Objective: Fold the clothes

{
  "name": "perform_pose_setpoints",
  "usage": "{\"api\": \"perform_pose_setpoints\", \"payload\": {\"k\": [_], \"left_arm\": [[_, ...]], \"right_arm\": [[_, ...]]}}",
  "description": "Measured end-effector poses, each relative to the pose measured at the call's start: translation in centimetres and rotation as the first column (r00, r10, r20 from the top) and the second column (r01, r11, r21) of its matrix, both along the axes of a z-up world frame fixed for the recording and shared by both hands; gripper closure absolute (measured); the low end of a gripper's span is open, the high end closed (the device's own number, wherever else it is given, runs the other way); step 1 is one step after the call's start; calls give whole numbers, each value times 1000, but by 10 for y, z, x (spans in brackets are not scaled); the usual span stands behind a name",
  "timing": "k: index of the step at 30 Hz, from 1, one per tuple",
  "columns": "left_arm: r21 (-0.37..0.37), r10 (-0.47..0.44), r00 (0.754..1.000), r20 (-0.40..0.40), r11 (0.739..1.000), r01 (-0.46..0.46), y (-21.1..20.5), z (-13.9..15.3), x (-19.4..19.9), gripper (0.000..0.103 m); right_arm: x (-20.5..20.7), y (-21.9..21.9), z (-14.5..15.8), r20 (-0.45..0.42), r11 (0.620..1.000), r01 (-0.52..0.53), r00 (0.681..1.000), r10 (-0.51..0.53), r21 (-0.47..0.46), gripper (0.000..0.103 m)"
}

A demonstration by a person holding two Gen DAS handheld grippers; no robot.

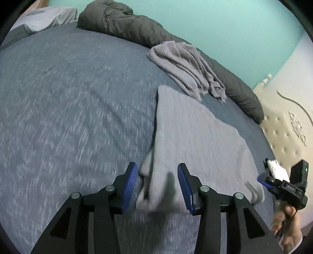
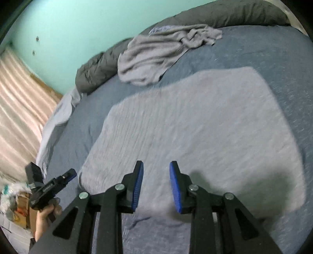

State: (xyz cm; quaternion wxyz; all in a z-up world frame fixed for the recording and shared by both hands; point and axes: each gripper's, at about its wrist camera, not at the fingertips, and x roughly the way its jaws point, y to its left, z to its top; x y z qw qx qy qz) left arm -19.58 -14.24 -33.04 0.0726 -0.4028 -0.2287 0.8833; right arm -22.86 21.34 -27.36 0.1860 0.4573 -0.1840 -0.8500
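A light grey garment lies flat on the blue bedsheet, folded into a rough rectangle. Its near left edge is bunched up. My left gripper hovers open over that bunched edge, with the cloth below the gap and nothing clamped. My right gripper is open above the garment's near edge and holds nothing. It also shows at the right edge of the left wrist view as the right gripper, held by a hand. The left gripper shows at the lower left of the right wrist view.
A second grey garment lies crumpled at the far side of the bed, against a rolled dark grey duvet. A cream tufted headboard stands at the right. Pillows and a teal wall lie beyond. Boxes and clutter sit beside the bed.
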Motion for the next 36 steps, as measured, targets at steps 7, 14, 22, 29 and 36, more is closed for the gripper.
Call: {"api": "perform_pose_setpoints", "payload": {"k": [7,14,22,29,36], "left_arm": [[21,-31,999,-22,999,31,-1,-12,12,56],[57,-23,999,-30,998,24,-9,-16,11,56],[105,-36,999,-37,994,39,-10,-19,9,54],[121,-29,999,-38,992,33,-8,-21,14,53],[134,-22,999,-33,991,26,-12,-24,14,53]], "right_arm": [[4,-42,-30,40,985,34,998,-41,171,85],[15,-63,-61,36,948,30,998,-43,318,87],[25,-68,-25,-26,955,59,998,-54,290,98],[31,-82,-59,42,952,43,997,-59,304,102],[33,-86,-68,30,940,51,997,-65,337,103]]}}
